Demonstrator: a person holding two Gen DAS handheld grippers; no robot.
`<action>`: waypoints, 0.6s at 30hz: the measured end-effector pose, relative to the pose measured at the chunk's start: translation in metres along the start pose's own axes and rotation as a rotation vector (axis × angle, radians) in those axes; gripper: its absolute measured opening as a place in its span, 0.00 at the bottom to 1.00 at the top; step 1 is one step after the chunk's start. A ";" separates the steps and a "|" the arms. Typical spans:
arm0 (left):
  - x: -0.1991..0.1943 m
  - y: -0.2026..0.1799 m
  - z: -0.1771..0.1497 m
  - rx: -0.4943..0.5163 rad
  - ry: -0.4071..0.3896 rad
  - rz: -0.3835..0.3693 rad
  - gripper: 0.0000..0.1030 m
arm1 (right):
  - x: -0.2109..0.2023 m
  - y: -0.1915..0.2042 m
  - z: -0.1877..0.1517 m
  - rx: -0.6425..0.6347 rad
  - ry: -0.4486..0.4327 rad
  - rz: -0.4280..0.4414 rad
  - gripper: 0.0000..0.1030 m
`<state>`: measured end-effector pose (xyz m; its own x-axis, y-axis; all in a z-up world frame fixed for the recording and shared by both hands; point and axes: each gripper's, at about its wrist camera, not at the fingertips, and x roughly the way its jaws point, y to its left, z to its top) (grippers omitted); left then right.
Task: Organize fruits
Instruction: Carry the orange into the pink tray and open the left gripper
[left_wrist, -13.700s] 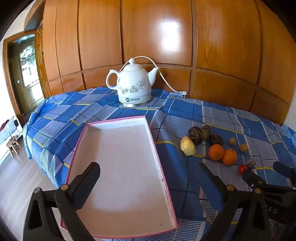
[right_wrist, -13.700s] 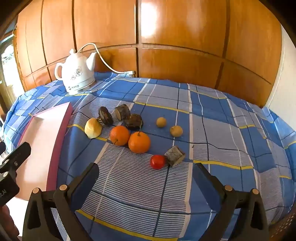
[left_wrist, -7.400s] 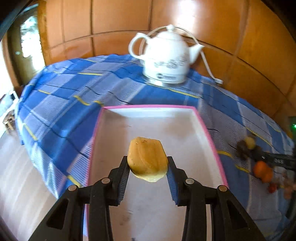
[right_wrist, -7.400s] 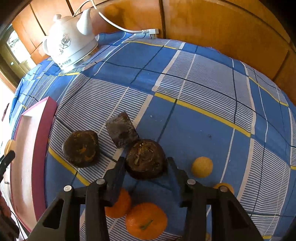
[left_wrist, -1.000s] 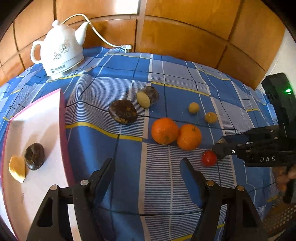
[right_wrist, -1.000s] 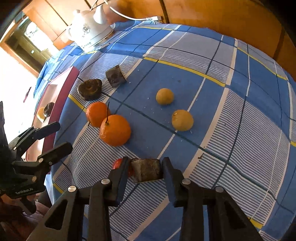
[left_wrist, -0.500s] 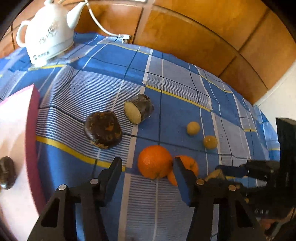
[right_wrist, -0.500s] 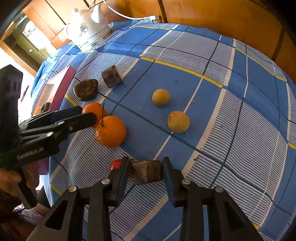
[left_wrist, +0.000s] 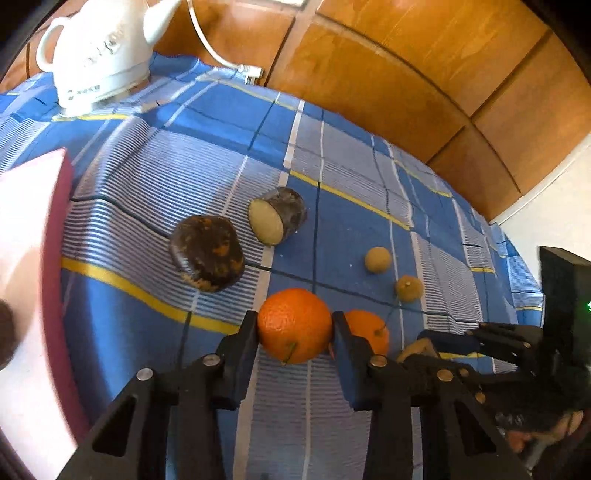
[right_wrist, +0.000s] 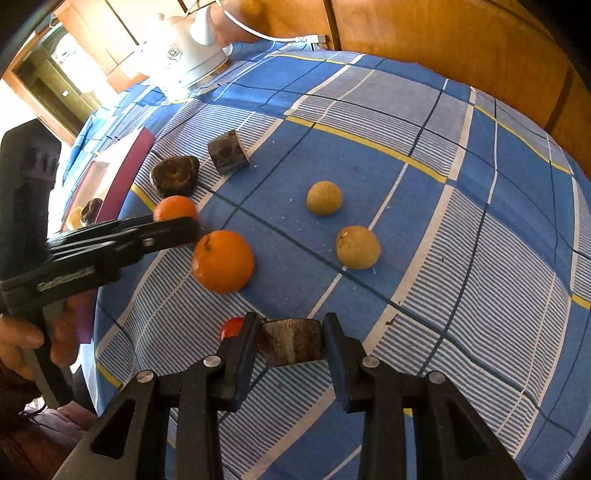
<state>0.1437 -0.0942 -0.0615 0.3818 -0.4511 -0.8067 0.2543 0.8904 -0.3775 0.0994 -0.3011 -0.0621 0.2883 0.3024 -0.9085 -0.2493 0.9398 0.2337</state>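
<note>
At the bottom of the left wrist view, the left gripper (left_wrist: 295, 326), whose jaws stood wide over bare cloth a second ago, has just been closing and now clamps the nearer orange (left_wrist: 294, 325), with the second orange (left_wrist: 369, 334) just behind its right finger. At the bottom of the right wrist view, the right gripper (right_wrist: 290, 341) grasps the dark fruit chunk (right_wrist: 291, 341) as before, a small red fruit (right_wrist: 232, 326) beside it. Farther up, two round yellowish fruits (right_wrist: 324, 197) and two dark pieces (right_wrist: 174, 176) lie unmoved on the blue plaid cloth (right_wrist: 480, 258), and the pink tray (left_wrist: 22, 229) sits at the left edge.

both tools are matte black plastic: the left gripper (left_wrist: 295, 330) and right gripper (right_wrist: 290, 334) have triangular cut-out arms, silver screw heads (pale lettering on one side), blue pad edges.
</note>
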 end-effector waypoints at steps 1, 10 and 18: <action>-0.009 0.001 -0.002 0.000 -0.013 0.002 0.38 | 0.000 0.000 0.000 0.001 -0.001 0.003 0.34; -0.088 0.038 -0.009 0.012 -0.161 0.109 0.38 | 0.001 -0.003 0.000 0.023 -0.004 0.019 0.34; -0.127 0.121 0.018 -0.136 -0.266 0.256 0.38 | 0.000 0.000 -0.001 0.008 -0.021 -0.009 0.34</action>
<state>0.1415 0.0696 0.0038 0.6392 -0.1977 -0.7432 0.0081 0.9681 -0.2506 0.0981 -0.3014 -0.0620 0.3096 0.2971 -0.9033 -0.2391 0.9437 0.2285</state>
